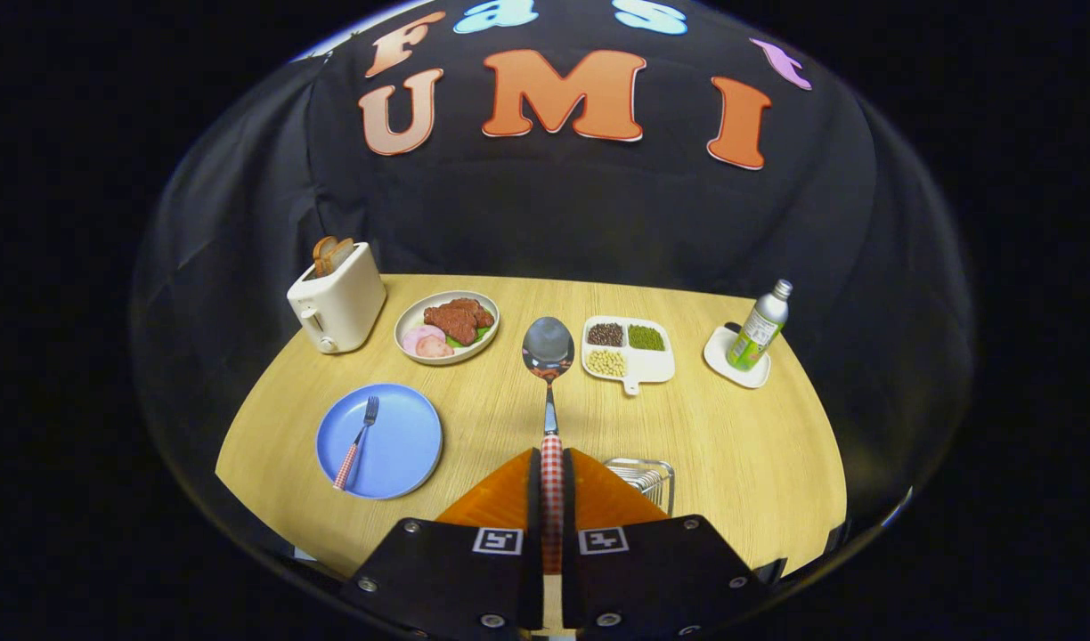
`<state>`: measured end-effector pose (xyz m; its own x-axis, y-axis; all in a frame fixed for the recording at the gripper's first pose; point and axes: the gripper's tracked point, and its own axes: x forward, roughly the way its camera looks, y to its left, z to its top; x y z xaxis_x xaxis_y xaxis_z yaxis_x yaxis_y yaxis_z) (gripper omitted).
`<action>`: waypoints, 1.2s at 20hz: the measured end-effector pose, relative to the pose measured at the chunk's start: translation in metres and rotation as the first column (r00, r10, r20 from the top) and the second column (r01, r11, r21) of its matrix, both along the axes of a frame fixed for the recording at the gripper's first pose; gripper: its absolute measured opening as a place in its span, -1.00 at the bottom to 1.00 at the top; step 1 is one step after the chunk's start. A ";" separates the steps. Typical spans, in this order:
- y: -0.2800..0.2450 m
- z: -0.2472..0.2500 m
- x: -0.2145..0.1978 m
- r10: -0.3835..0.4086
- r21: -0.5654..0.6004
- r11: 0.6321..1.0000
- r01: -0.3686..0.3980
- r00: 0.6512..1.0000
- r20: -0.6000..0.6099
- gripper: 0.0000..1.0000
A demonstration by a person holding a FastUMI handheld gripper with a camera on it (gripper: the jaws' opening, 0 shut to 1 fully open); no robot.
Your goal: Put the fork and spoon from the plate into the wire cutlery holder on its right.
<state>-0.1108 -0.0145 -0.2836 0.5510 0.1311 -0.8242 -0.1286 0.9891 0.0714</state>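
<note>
The gripper [552, 485] had its fingers [509, 499] drawn in tight on the checked handle of the spoon [549, 356], one finger pressing on each side with only the handle's width left between them. The spoon pointed straight ahead from the fingers, its shiny bowl held up above the wooden surface [732, 445] and seen in front of the gap between two dishes at the back.

The fork [356, 443] lay on the blue plate [402, 463], left of the fingers, its checked handle toward the near rim and its tines pointing away. The wire cutlery holder [643, 476] stood just right of the fingers, partly hidden behind them, so only its top rim and a few wires showed.

Farther back, a white toaster [336, 307] with bread in its slot stood at the left. Beside it was a plate of meat [447, 326], then a divided white tray of beans [627, 349]. A bottle [759, 325] stood tilted on a small white dish at the far right.
</note>
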 end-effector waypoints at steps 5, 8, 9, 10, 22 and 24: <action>-0.038 -0.004 -0.022 0.036 -0.106 0.993 -0.049 0.992 -0.124 -0.83; -0.046 -0.010 -0.040 0.059 -0.129 0.988 -0.087 0.976 -0.212 -0.83; -0.049 -0.011 -0.044 0.058 -0.125 0.988 -0.090 0.970 -0.238 -0.83; -0.051 -0.015 -0.049 0.058 -0.118 0.989 -0.093 0.961 -0.272 -0.83; -0.067 -0.058 -0.079 0.059 -0.080 0.989 -0.126 0.824 -0.564 -0.81; -0.065 -0.065 -0.080 0.061 -0.059 0.991 -0.122 0.794 -0.605 -0.81</action>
